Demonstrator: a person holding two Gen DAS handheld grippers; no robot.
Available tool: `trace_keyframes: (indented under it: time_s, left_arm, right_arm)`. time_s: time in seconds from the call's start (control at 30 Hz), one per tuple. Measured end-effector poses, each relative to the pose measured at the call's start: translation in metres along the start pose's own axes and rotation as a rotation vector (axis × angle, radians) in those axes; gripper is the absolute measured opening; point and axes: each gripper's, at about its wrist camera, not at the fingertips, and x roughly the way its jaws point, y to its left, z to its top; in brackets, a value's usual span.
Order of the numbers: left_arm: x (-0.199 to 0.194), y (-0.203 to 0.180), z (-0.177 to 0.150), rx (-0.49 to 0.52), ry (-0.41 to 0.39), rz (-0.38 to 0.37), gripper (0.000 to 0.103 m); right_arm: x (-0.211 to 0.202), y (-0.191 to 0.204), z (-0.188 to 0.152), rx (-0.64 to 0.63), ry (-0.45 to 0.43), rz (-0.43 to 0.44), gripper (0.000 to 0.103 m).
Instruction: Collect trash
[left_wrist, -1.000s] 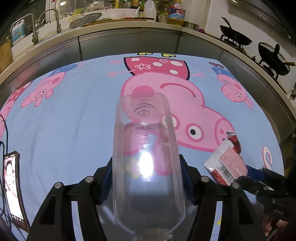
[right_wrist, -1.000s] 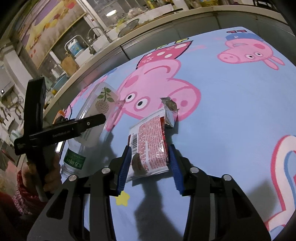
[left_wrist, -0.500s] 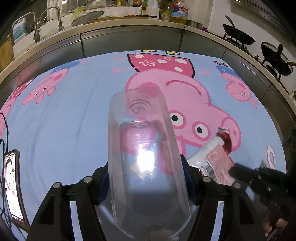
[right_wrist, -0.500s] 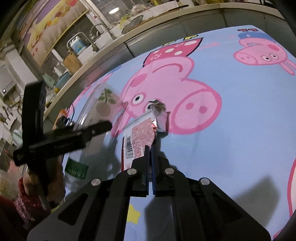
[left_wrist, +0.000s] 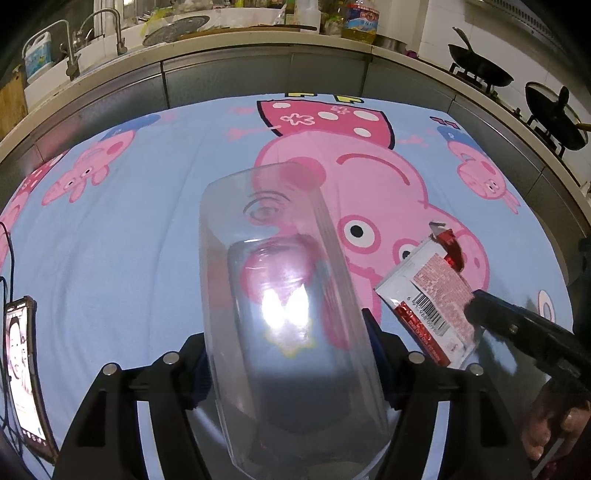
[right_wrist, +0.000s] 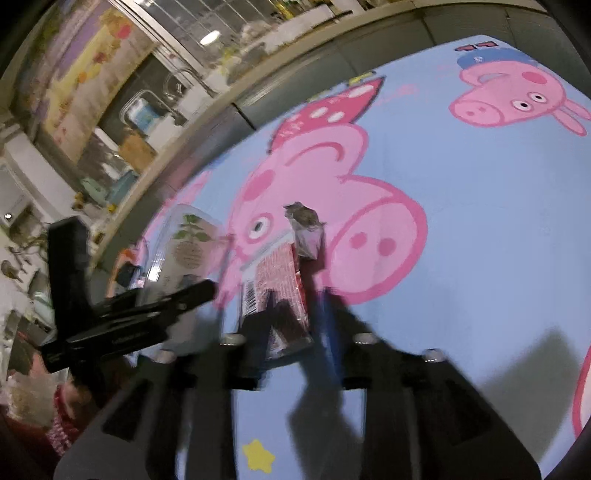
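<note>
Right gripper (right_wrist: 291, 321) jaws, pinched shut a moment ago, opening again — snack wrapper (right_wrist: 275, 291) between them, nudged closer to bottle (left_wrist: 284, 314)

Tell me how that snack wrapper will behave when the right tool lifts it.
The wrapper is probably very light and floppy: it looks like thin film, with a crumpled torn end. It may be slippery, since its surface looks glossy in the left wrist view. The right tool is opening with the wrapper between its fingers, so it could sag or slide out.
</note>
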Motion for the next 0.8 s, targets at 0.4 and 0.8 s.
trace_keyframes:
  time_s: [0.4, 0.8]
  left_arm:
    - [-0.007, 0.008, 0.002, -0.013, 0.001, -0.022, 0.069]
    - [-0.014, 0.006, -0.006, 0.027, -0.018, -0.042, 0.063]
  right_arm:
    - [0.001, 0.014, -0.004, -0.098, 0.007, -0.030, 0.051]
    - [0.020, 0.027, -0.007, -0.177, 0.066, -0.034, 0.002]
